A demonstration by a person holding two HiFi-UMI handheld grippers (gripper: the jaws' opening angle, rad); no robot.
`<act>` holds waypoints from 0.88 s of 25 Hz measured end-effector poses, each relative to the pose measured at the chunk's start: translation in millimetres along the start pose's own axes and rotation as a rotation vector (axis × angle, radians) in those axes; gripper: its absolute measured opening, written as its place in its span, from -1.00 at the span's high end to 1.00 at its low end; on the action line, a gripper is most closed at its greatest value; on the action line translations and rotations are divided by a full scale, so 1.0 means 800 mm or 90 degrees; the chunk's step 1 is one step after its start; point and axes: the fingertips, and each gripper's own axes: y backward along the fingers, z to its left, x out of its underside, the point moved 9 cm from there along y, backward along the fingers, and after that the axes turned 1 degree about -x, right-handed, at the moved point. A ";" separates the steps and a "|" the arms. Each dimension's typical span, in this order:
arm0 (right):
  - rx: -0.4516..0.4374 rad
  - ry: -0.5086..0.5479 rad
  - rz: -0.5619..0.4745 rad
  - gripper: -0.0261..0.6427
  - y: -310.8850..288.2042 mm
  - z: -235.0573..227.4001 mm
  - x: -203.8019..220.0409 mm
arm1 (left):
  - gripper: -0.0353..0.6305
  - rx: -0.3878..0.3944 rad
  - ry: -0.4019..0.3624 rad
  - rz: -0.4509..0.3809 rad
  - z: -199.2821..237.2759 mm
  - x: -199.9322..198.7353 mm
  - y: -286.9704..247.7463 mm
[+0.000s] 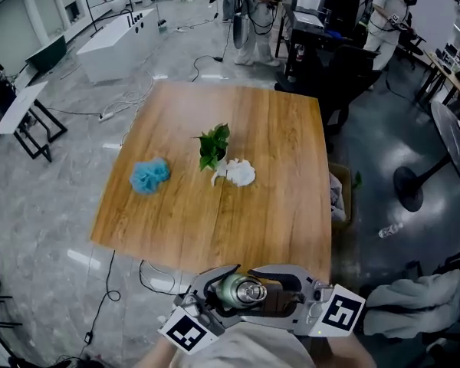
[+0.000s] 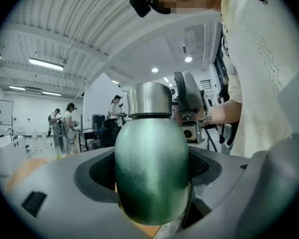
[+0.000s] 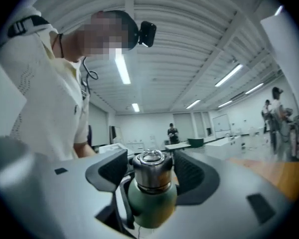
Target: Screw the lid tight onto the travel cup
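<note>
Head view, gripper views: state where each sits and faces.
Head view: on the person's head, steeply down at the wooden table; left gripper, right gripper at bottom.
Left gripper view: rides that gripper, facing the green metal travel cup; shirt at right.
Right gripper view: rides that gripper, facing the steel lid; shirt at left.
Shared: all three show the cup.

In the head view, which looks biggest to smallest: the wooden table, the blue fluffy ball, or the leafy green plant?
1. the wooden table, by far the largest.
2. the blue fluffy ball and the leafy green plant look about the same size, so I won't rank them.
</note>
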 end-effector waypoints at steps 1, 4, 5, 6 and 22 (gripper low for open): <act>-0.037 0.011 0.015 0.07 0.000 -0.001 -0.001 | -0.29 0.018 0.001 0.003 -0.003 -0.001 0.002; -0.079 0.030 0.017 0.14 -0.001 -0.005 -0.005 | -0.29 0.034 0.015 -0.006 -0.007 -0.002 0.004; -0.073 0.028 0.004 0.14 -0.002 -0.007 -0.005 | -0.29 0.026 0.018 -0.013 -0.005 -0.003 0.004; -0.057 0.022 -0.013 0.15 -0.004 -0.009 -0.005 | -0.29 0.011 0.021 -0.020 -0.003 -0.003 0.005; 0.242 -0.010 -0.034 0.12 -0.033 0.007 0.022 | -0.29 -0.160 0.043 -0.020 0.012 0.011 -0.001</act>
